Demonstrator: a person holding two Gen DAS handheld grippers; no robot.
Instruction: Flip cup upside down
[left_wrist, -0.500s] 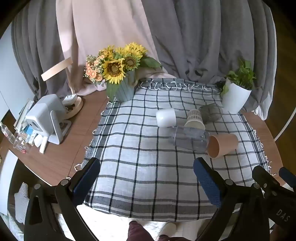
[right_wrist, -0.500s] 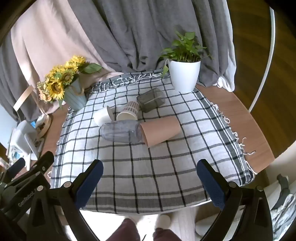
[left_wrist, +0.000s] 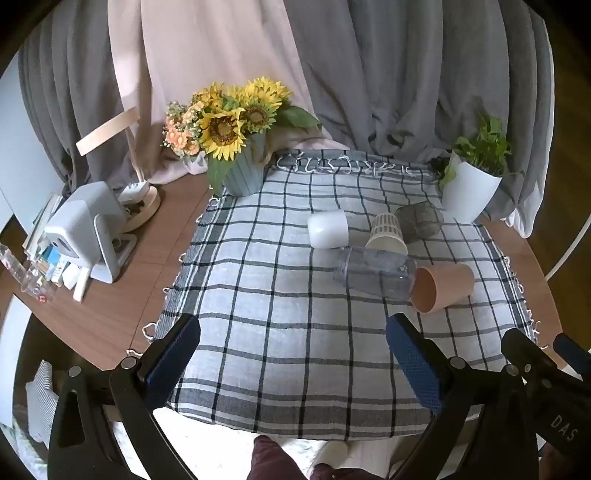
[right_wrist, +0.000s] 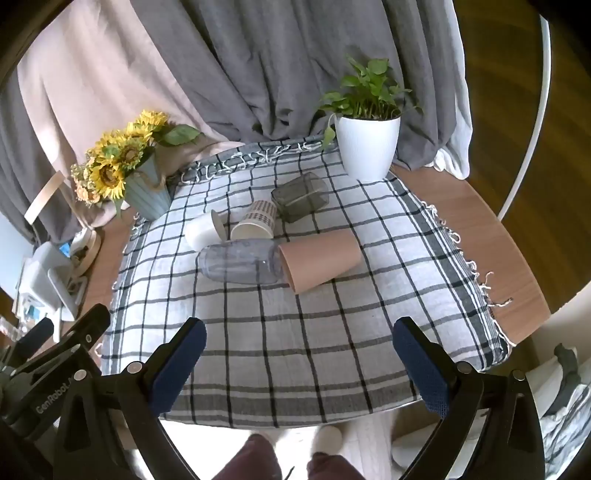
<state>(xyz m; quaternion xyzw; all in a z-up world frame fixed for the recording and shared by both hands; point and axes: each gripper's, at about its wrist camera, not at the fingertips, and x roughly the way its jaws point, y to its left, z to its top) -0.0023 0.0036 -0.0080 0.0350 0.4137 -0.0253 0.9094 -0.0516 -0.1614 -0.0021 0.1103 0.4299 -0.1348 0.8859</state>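
Several cups lie on their sides on a checked cloth (left_wrist: 280, 295): a white cup (left_wrist: 328, 229), a patterned paper cup (left_wrist: 386, 236), a dark smoked glass (left_wrist: 419, 219), a clear tumbler (left_wrist: 373, 271) and a tan cup (left_wrist: 441, 286). The right wrist view shows the same group: white cup (right_wrist: 201, 230), paper cup (right_wrist: 256, 221), dark glass (right_wrist: 301, 195), clear tumbler (right_wrist: 240, 264), tan cup (right_wrist: 319, 258). My left gripper (left_wrist: 293, 343) is open and empty over the cloth's near edge. My right gripper (right_wrist: 299, 349) is open and empty, also short of the cups.
A sunflower vase (left_wrist: 242, 173) stands at the cloth's back left and a white plant pot (left_wrist: 469, 192) at the back right. A white device and clutter (left_wrist: 85, 232) sit on the wooden table to the left. Curtains hang behind.
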